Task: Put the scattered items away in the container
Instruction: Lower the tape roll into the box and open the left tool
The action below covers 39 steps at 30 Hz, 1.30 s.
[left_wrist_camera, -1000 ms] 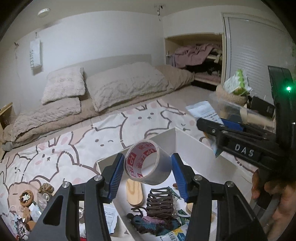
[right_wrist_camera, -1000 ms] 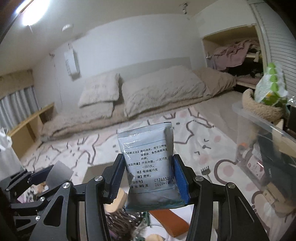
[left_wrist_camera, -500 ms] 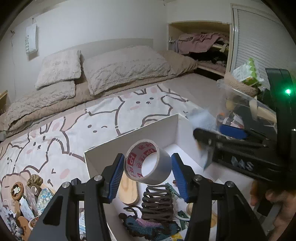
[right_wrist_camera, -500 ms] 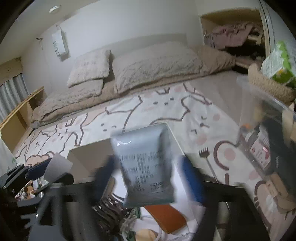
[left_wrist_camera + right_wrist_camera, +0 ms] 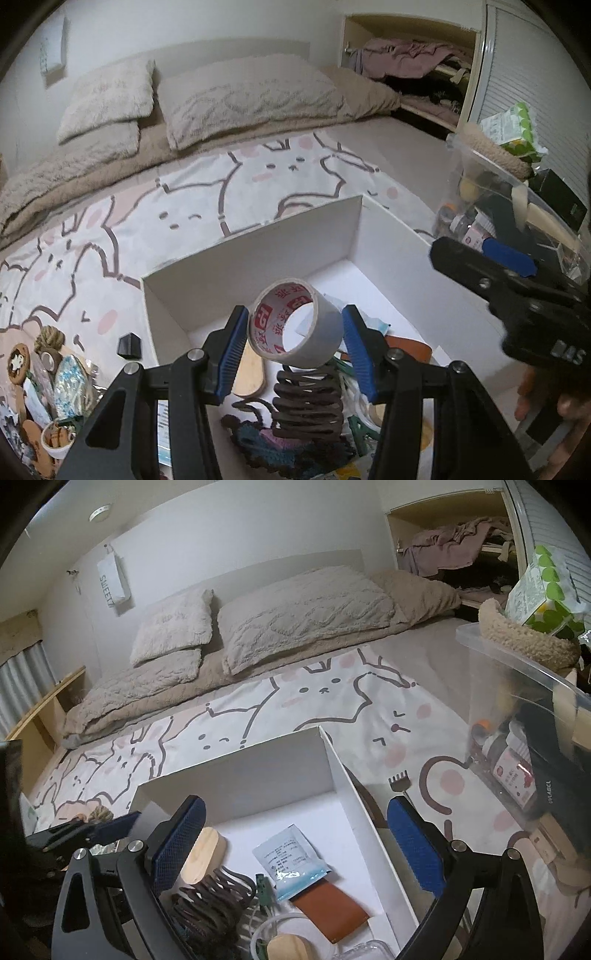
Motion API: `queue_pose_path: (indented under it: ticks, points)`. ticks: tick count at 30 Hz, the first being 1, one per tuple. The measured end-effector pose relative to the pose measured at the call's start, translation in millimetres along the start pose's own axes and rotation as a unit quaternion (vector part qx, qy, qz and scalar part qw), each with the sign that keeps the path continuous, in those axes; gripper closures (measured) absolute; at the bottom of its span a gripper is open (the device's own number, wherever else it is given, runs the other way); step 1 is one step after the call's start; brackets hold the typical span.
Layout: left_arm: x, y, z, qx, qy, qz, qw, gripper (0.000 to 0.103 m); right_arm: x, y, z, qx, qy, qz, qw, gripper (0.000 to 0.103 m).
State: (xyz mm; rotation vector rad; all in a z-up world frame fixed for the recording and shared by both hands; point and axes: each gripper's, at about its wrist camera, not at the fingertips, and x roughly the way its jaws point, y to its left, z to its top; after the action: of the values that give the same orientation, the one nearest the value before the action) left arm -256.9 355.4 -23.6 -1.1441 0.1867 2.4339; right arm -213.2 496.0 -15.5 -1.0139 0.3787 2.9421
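Two grippers over the white rectangular cardboard box [image 5: 258, 254] — left gripper [image 5: 293, 349] clamps the translucent tape roll with red print [image 5: 291, 328], right gripper [image 5: 295, 849] spread wide and empty — lower the roll clear of the brown coiled hair clip [image 5: 308, 402] before letting go

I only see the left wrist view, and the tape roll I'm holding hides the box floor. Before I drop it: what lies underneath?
Observer: A pale blue sachet lies flat on the floor of the white box.
Operator: Is the right gripper clear of it?
Observer: Yes. The right gripper has just been opening its fingers, and nothing is between them.
Operator: Anything left outside on the right?
Observer: A small comb-like tool lies on the bedspread beside the box's right wall.
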Motion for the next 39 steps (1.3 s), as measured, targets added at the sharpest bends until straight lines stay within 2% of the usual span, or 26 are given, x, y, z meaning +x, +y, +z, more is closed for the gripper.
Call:
queue_pose_path:
  ticks: [14, 24, 25, 26, 28, 39]
  points:
    - [56.8, -2.9, 8.6, -0.018, 0.101, 0.023, 0.9944, 0.052, -6.9, -10.0, -3.0, 0.0, 0.0, -0.005, 1.0, 0.004]
    - [71.3, -0.6, 17.1, 0.002, 0.102, 0.067, 0.9925, 0.051, -2.4, -5.7, -5.1, -0.007, 0.006, 0.007, 1.0, 0.004]
    - [72.7, 0.3, 16.6, -0.002, 0.104, 0.066, 0.9923, 0.048, -2.0, -5.6, -5.4, -0.008, 0.006, 0.006, 1.0, 0.004]
    - [74.0, 1.3, 15.6, -0.003, 0.107, 0.067, 0.992, 0.031, -1.7, -6.3, -5.6, -0.007, 0.006, 0.005, 1.0, 0.004]
    - [73.6, 2.4, 14.9, -0.003, 0.104, 0.068, 0.9922, 0.016, -2.5, -8.3, -5.7, -0.003, 0.005, 0.005, 1.0, 0.004]
    - [66.7, -5.2, 13.8, 0.009, 0.094, 0.064, 0.9935, 0.016, -5.2, -12.2, -6.8, 0.001, 0.002, 0.002, 1.0, 0.004]
